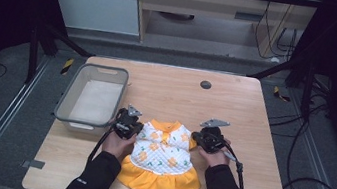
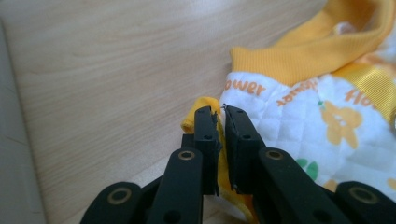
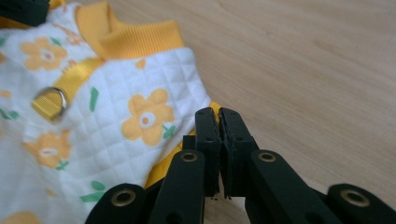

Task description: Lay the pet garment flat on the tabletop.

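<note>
A small white quilted dress [image 1: 162, 155] with orange flowers, a yellow collar and a yellow skirt lies flat near the table's front edge. My left gripper [image 1: 137, 130] is at the dress's left shoulder. In the left gripper view, that gripper [image 2: 222, 113] is shut on the dress's yellow sleeve edge [image 2: 192, 122]. My right gripper [image 1: 196, 141] is at the right shoulder. In the right gripper view, that gripper [image 3: 219, 113] stands shut at the edge of the dress [image 3: 140, 116], with yellow trim at its tips. A metal ring [image 3: 49, 100] sits on a yellow strap.
A grey plastic bin [image 1: 65, 100] stands on the left of the wooden table [image 1: 240, 110], close to my left hand. A round black grommet [image 1: 205, 84] sits at the table's far middle. Bare wood lies to the right and beyond the dress.
</note>
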Demonstrator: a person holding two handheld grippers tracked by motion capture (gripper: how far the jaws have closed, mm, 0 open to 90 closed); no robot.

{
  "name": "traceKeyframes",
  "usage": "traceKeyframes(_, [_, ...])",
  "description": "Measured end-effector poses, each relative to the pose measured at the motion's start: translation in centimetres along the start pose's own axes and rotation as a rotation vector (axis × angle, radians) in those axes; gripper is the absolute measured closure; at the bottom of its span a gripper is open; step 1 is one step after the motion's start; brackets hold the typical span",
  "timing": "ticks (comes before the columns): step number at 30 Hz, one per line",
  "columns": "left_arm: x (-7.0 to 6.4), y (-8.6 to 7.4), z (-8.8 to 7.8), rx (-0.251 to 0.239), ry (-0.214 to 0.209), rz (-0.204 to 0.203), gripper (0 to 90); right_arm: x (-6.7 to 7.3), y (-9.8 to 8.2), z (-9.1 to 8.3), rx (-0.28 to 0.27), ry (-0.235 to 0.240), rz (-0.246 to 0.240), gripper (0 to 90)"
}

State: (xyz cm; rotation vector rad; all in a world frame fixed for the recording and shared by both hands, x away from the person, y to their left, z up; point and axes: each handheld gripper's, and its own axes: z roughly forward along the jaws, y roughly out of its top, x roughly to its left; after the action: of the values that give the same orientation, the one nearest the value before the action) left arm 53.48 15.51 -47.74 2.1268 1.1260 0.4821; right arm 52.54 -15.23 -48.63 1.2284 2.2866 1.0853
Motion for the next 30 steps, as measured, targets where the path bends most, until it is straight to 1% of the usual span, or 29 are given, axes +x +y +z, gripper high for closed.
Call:
traceKeyframes(1, [0.1,0.2,-0.4,-0.018,-0.005,-0.009,83.6,0.1,0.3,-0.4,-0.015,0.003,0.002,87.3])
traceKeyframes(2, [0.1,0.2,-0.4,-0.018,-0.005,-0.009,83.7,0.1,0.3,-0.4,-0.015,0.003,0.002,87.3])
traceKeyframes(3, [0.4,0.8,-1.3,-0.057,-0.019,-0.025,83.8,0.1,0.9,-1.2,-0.057,0.013,-0.003,87.4])
traceKeyframes(4, [0.4,0.8,-1.3,-0.057,-0.019,-0.025,83.8,0.1,0.9,-1.2,-0.057,0.013,-0.003,87.4])
traceKeyframes(5, [0.8,1.8,-2.2,-0.076,-0.01,-0.019,83.8,0.2,1.8,-1.9,-0.093,0.016,-0.009,87.4])
traceKeyframes(6, [0.8,1.8,-2.2,-0.076,-0.01,-0.019,83.8,0.2,1.8,-1.9,-0.093,0.016,-0.009,87.4])
traceKeyframes(7, [1.1,2.9,-2.9,-0.104,-0.014,-0.036,83.8,0.2,2.8,-2.5,-0.125,0.009,-0.019,87.4])
traceKeyframes(8, [1.2,3.4,-3.2,-0.113,-0.013,-0.038,83.8,0.2,3.3,-2.8,-0.141,0.002,-0.022,87.5])
traceKeyframes(9, [1.2,3.4,-3.2,-0.113,-0.013,-0.038,83.8,0.2,3.3,-2.8,-0.141,0.002,-0.022,87.5])
traceKeyframes(10, [1.3,4.6,-3.9,-0.149,-0.01,-0.046,83.8,0.1,4.4,-3.3,-0.181,-0.021,-0.02,87.3])
traceKeyframes(11, [1.4,5.2,-4.2,-0.168,-0.01,-0.05,83.8,0.1,4.8,-3.4,-0.199,-0.032,-0.013,87.3])
traceKeyframes(12, [1.4,5.2,-4.2,-0.168,-0.01,-0.05,83.6,0.0,5.3,-3.6,-0.218,-0.051,-0.017,87.2])
traceKeyframes(13, [1.5,6.3,-4.4,-0.2,0.0,-0.057,83.2,-0.1,5.9,-3.7,-0.231,-0.082,-0.024,87.0])
traceKeyframes(14, [1.5,6.3,-4.4,-0.2,0.0,-0.057,81.8,-0.2,6.1,-3.7,-0.247,-0.108,-0.033,86.6])
traceKeyframes(15, [1.8,7.1,-4.3,-0.26,0.018,-0.084,77.5,-0.3,6.5,-3.6,-0.259,-0.146,-0.035,85.9])
traceKeyframes(16, [1.9,7.3,-4.2,-0.265,0.027,-0.094,70.4,-0.4,6.7,-3.5,-0.259,-0.177,-0.036,84.3])
traceKeyframes(17, [1.9,7.3,-4.2,-0.265,0.027,-0.094,60.8,-0.4,6.7,-3.5,-0.259,-0.177,-0.036,84.3])
traceKeyframes(18, [2.1,7.6,-4.1,-0.255,0.034,-0.109,56.5,-0.6,6.9,-3.3,-0.252,-0.228,-0.035,78.8])
traceKeyframes(20, [2.3,7.7,-4.2,-0.256,0.038,-0.112,54.7,-0.7,6.9,-3.4,-0.25,-0.233,-0.032,77.1])
traceKeyframes(21, [2.4,7.6,-4.5,-0.254,0.033,-0.111,51.7,-0.7,6.8,-3.4,-0.251,-0.233,-0.03,72.2])
traceKeyframes(22, [2.4,7.5,-4.6,-0.252,0.032,-0.104,51.3,-0.8,6.7,-3.5,-0.25,-0.231,-0.029,69.5])
traceKeyframes(23, [2.4,7.3,-4.8,-0.251,0.03,-0.101,51.2,-0.8,6.7,-3.6,-0.25,-0.229,-0.032,68.9])
traceKeyframes(24, [2.5,6.9,-5.2,-0.251,0.014,-0.098,50.3,-0.9,6.4,-4.0,-0.244,-0.221,-0.035,65.2])
traceKeyframes(25, [2.5,6.7,-5.4,-0.247,0.01,-0.094,50.3,-0.9,6.3,-4.2,-0.237,-0.21,-0.031,64.5])
traceKeyframes(26, [2.5,6.7,-5.4,-0.247,0.01,-0.094,50.4,-0.9,6.3,-4.2,-0.237,-0.21,-0.031,64.5])
traceKeyframes(29, [2.2,5.8,-6.1,-0.232,-0.013,-0.064,51.0,-0.8,5.9,-5.0,-0.237,-0.195,-0.039,61.5])
traceKeyframes(30, [2.1,5.5,-6.4,-0.229,-0.017,-0.051,52.0,-0.8,5.6,-5.6,-0.235,-0.172,-0.038,59.8])
